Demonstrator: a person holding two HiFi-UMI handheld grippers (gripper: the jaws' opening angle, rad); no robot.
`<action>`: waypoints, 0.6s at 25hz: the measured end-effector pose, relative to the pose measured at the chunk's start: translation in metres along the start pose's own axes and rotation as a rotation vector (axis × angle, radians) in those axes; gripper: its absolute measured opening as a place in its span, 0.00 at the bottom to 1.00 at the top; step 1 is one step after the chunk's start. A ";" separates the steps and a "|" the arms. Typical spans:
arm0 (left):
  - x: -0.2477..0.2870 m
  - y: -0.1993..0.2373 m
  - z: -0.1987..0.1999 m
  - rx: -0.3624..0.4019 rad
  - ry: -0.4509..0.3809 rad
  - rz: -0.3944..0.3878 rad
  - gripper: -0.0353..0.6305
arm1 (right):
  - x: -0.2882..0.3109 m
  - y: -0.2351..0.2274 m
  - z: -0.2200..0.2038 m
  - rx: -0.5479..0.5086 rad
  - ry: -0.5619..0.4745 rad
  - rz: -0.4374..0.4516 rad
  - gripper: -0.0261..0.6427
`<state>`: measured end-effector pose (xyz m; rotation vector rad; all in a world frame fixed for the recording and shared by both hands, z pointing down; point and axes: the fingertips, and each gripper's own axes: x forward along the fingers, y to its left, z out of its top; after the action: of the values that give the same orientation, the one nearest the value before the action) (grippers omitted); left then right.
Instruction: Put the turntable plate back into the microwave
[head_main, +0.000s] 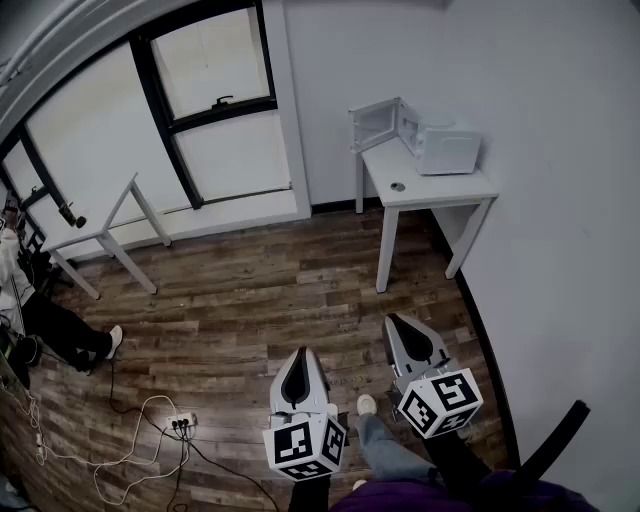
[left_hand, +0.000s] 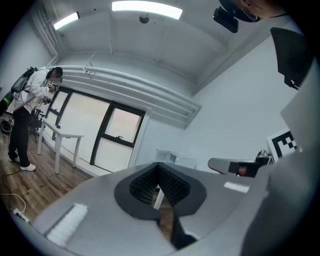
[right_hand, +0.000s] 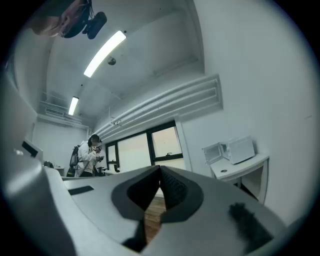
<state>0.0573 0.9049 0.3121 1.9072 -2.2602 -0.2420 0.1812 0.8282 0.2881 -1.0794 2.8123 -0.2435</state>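
Microwave (head_main: 447, 148) on table (head_main: 440, 192), open front facing left, left gripper (head_main: 297, 360), right gripper (head_main: 398, 326), jaws pressed together

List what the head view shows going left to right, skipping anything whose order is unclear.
Person → power strip → left tongs → microwave, door open. Skipped: the window-side table overlaps the person's span, and the right tongs overlap the microwave's.

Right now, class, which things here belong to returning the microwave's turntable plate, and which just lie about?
Job: white microwave, door open; white table under it; small round grey disc there, perhaps the plate.
Lying about: white floor power strip with cables; second white table by the window.
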 end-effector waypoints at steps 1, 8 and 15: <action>0.018 0.003 0.003 -0.002 0.007 -0.004 0.06 | 0.017 -0.008 0.001 0.000 0.004 -0.005 0.06; 0.146 0.009 0.026 -0.018 -0.010 -0.026 0.06 | 0.125 -0.072 0.019 -0.069 0.027 -0.007 0.06; 0.268 0.023 0.031 -0.019 -0.006 0.014 0.06 | 0.243 -0.134 0.040 -0.105 0.016 0.076 0.06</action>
<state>-0.0162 0.6446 0.2944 1.8827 -2.2661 -0.2668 0.0960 0.5619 0.2618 -0.9918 2.9024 -0.0980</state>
